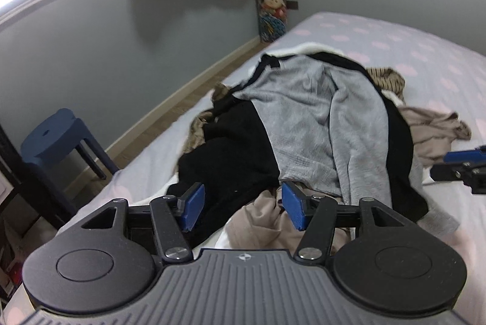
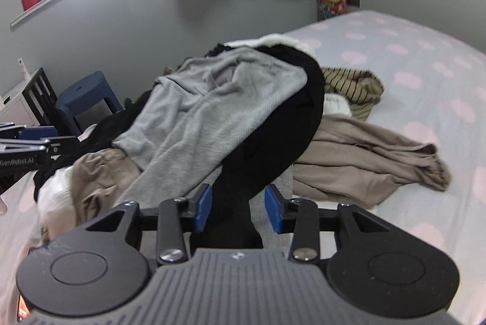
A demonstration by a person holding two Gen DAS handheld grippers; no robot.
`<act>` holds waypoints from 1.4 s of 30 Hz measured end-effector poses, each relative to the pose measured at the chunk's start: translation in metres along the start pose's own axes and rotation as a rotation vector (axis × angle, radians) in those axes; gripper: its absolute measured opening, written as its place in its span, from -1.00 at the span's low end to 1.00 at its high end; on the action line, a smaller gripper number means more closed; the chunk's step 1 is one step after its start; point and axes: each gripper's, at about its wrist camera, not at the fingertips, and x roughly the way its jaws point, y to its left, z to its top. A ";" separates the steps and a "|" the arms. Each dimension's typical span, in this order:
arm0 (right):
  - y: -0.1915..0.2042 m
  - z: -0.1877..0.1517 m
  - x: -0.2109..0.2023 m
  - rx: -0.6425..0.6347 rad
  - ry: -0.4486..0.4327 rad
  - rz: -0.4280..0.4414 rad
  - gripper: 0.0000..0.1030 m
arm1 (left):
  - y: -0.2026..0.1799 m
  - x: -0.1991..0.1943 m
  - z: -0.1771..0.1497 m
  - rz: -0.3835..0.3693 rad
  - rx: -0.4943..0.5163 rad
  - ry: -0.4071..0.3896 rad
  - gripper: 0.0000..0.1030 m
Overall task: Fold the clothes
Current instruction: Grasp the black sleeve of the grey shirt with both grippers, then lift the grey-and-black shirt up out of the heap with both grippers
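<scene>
- We see the pile of clothes (image 1: 303,124) heaped on the bed (image 1: 425,58), whose sheet carries pink spots
- On top lies a grey knit garment (image 1: 319,118); its long axis runs from the near edge of the bed away toward the wall, its far end by the white piece at the back
- A black garment (image 1: 237,149) lies beside and partly under the grey one, and a beige garment (image 2: 364,161) spreads flat to the right, touching the pile
- A striped piece (image 2: 352,85) shows only in part behind the black cloth; what sort of garment it is we cannot tell
- The left claw (image 1: 243,208) stands wide, its 2 blue pads apart over black and beige cloth at the pile's near edge, gripping nothing
- The right claw (image 2: 237,208) is spread with black cloth between the pads; whether they touch it we cannot tell
- A blue stool (image 1: 57,137) stands on the floor beside the bed
- The far room is blurred, and the pile's underside is hidden
</scene>
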 end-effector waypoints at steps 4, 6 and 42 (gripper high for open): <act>-0.004 0.001 0.027 0.017 0.037 0.017 -0.17 | -0.002 0.023 -0.003 -0.012 0.014 0.038 0.03; -0.006 0.001 0.041 0.024 0.055 0.026 -0.17 | -0.001 0.030 -0.004 -0.014 0.005 0.043 0.01; -0.234 -0.092 -0.307 0.238 -0.316 -0.803 -0.96 | -0.038 -0.097 0.053 -0.046 0.116 -0.109 -1.00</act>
